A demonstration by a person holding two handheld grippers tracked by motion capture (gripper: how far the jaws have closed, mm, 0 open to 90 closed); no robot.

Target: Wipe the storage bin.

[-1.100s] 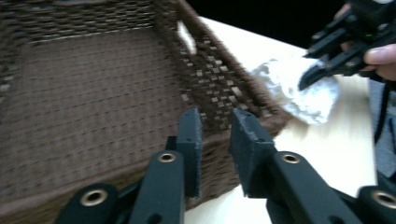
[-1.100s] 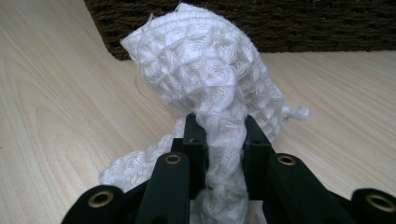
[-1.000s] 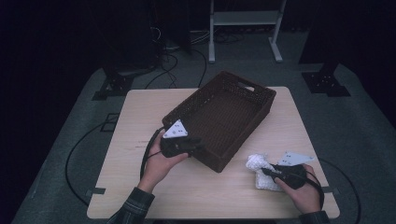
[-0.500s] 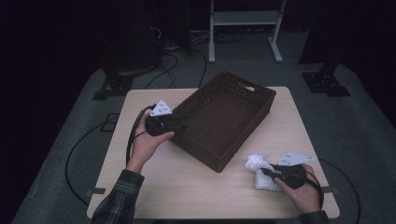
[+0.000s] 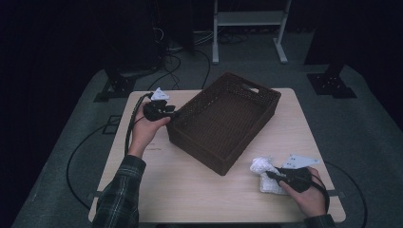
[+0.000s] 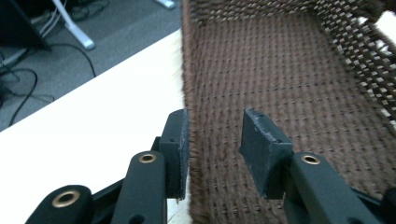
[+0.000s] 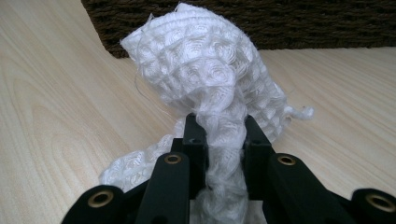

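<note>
A dark brown woven basket (image 5: 192, 140) stands slantwise on the table. At its left corner my left gripper (image 5: 173, 114) straddles the rim. In the left gripper view the basket (image 6: 289, 79) wall runs between the jaws of the left gripper (image 6: 215, 140); the outer pad lies against the weave and the inner pad stands off it, and the jaws have just been closing. Near the front right, my right gripper (image 5: 269, 175) is shut on a crumpled white waffle cloth (image 5: 263, 167). That cloth (image 7: 205, 60) bunches up from the pinch of the right gripper (image 7: 220, 135).
The light wooden table (image 5: 190, 190) has bare room in front of the basket and along its left side. Cables (image 5: 81, 152) and stand feet (image 5: 247, 52) lie on the grey floor beyond the table's far and left edges.
My left hand has moved farther away along the basket's left wall, from the near corner to the left corner. The right hand and its cloth have stayed put.
</note>
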